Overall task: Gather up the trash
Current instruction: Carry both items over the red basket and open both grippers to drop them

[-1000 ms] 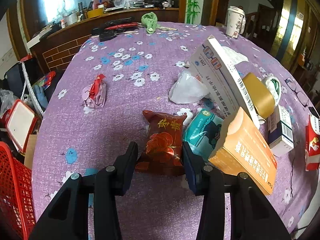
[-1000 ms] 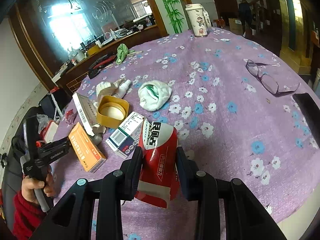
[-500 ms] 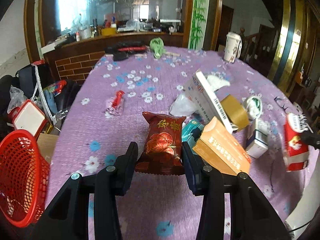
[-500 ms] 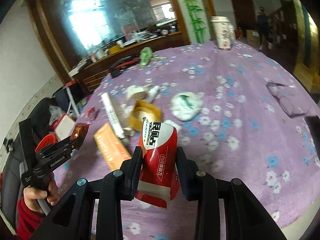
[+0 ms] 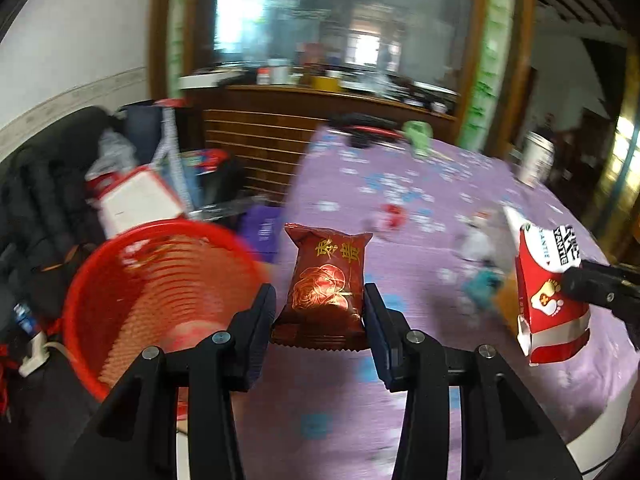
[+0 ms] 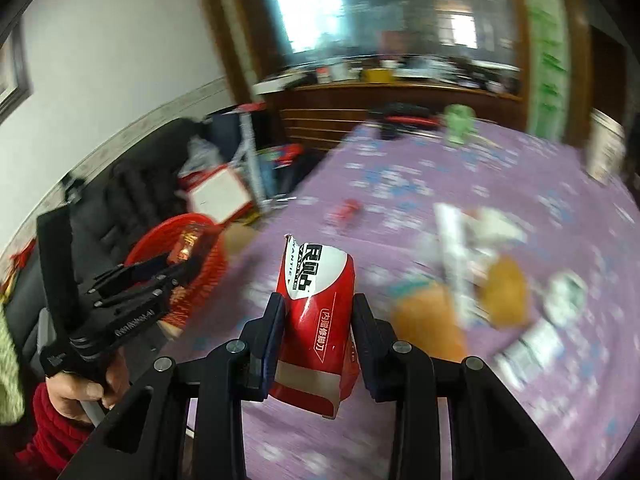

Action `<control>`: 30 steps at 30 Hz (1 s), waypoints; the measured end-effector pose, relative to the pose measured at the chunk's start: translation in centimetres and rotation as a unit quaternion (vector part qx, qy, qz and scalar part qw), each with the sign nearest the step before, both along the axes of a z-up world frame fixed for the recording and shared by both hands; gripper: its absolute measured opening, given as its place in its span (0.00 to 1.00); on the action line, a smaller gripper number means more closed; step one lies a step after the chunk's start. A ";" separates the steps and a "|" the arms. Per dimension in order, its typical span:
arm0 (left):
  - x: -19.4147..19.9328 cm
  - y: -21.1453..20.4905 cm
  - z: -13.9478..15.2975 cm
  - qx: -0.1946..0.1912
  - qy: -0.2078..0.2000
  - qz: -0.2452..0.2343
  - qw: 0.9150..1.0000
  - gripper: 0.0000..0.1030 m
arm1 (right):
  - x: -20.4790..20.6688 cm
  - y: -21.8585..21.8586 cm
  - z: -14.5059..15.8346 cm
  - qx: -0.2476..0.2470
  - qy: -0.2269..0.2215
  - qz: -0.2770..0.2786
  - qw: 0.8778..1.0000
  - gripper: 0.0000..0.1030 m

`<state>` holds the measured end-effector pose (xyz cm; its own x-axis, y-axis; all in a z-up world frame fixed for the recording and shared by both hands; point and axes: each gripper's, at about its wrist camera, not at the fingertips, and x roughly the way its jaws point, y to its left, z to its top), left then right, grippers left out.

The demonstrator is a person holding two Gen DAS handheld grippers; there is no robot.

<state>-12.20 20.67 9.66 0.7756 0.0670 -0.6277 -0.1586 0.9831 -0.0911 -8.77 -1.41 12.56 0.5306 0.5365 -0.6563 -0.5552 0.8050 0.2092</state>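
My left gripper is shut on a dark red snack packet and holds it in the air at the table's left edge, just right of a red mesh basket on the floor. My right gripper is shut on a torn red and white box above the purple tablecloth. That box also shows at the right of the left wrist view. In the right wrist view the left gripper hangs over the basket.
The purple flowered table carries an orange box, a long white box, a tape roll, a small red wrapper and a paper cup. Bags and a black sofa lie left of the basket.
Both grippers have swung left with their loads. The basket has grown large in the left wrist view. The left gripper has gone from beside the table to over the basket.
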 end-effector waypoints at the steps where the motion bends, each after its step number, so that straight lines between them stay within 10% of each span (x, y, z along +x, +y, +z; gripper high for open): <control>1: -0.3 1.2 0.0 0.001 0.000 0.014 1.000 0.41 | 0.0 1.1 0.1 -0.001 -0.002 0.008 1.000 0.35; 17: -1.9 12.4 -2.5 -0.010 0.020 0.112 0.994 0.44 | 4.0 21.1 -2.4 -0.021 0.037 0.114 0.993 0.45; 30: -2.3 7.6 -1.6 -0.010 -0.011 0.068 0.998 0.63 | 1.9 10.8 -1.8 0.006 0.006 0.053 0.999 0.49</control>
<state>-14.47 28.24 8.02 0.7734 0.1601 -0.6134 -0.2876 0.9509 -0.1144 -6.85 9.40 10.74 0.4625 0.5968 -0.6557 -0.6338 0.7397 0.2263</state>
